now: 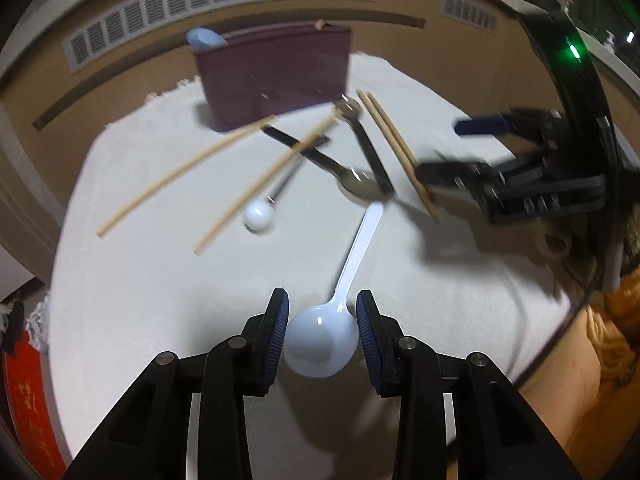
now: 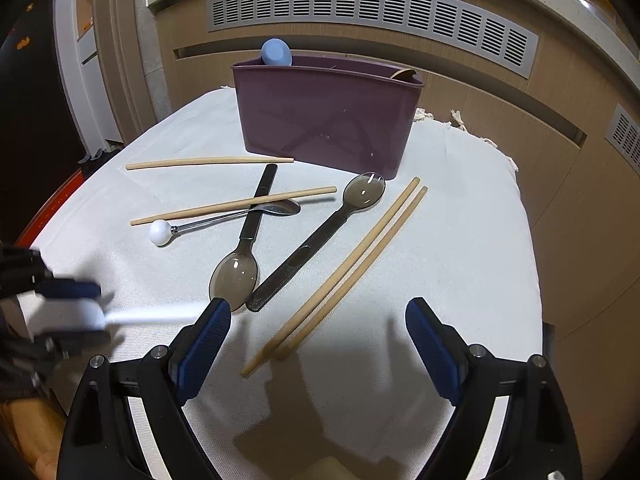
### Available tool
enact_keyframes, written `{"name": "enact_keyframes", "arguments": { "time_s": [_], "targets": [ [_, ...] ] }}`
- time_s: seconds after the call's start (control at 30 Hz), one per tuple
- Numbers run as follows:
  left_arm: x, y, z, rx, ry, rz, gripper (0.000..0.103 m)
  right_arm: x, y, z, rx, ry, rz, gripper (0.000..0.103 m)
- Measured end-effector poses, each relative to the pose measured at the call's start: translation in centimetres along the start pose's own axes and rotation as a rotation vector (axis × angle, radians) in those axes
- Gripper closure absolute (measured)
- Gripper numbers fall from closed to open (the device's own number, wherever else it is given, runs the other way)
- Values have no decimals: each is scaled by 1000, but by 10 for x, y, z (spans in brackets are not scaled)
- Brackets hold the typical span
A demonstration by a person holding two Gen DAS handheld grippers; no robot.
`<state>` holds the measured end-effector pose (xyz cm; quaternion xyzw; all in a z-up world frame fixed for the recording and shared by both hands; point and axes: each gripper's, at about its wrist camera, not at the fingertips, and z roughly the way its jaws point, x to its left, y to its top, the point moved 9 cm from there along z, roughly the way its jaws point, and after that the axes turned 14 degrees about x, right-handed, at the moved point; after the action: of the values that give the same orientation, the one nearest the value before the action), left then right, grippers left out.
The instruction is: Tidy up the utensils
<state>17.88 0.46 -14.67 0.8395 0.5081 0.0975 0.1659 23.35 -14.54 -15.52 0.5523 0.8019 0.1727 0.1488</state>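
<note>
White plastic spoon (image 1: 340, 312) lies on the cloth-covered bench (image 1: 160, 300), its bowl between the blue pads of the left gripper (image 1: 322, 320), which sit against the bowl's sides, handle pointing to 1 o'clock. In the right wrist view, the right gripper (image 2: 318, 330) hangs with fingers wide apart above the near ends of a chopstick pair (image 2: 340, 276). At 12 o'clock stands the maroon holder (image 2: 326, 114), a blue spoon (image 2: 276, 52) poking from it. Two smoky spoons (image 2: 240, 264), single chopsticks and a ball-ended metal spoon (image 2: 224, 220) lie between.
</note>
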Motion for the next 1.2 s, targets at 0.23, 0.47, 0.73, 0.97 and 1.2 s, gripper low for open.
{"name": "enact_keyframes", "arguments": {
  "time_s": [0.23,0.47,0.73,0.97,1.2],
  "targets": [
    [37,28,-9,-91,51,-113,67,1,2,0,1,-1,-4,17],
    [69,41,-19,-145,67,-202,67,-1,6,6,14,0,-6,16],
    [79,54,-27,-192,32,-241,67,-33,67,17,-32,-48,95,37],
    [78,53,-20,-197,-27,-246,67,-41,104,68,85,-36,176,50],
    [72,46,-11,-171,-69,-217,67,-41,101,86,126,-57,192,68]
  ]
}}
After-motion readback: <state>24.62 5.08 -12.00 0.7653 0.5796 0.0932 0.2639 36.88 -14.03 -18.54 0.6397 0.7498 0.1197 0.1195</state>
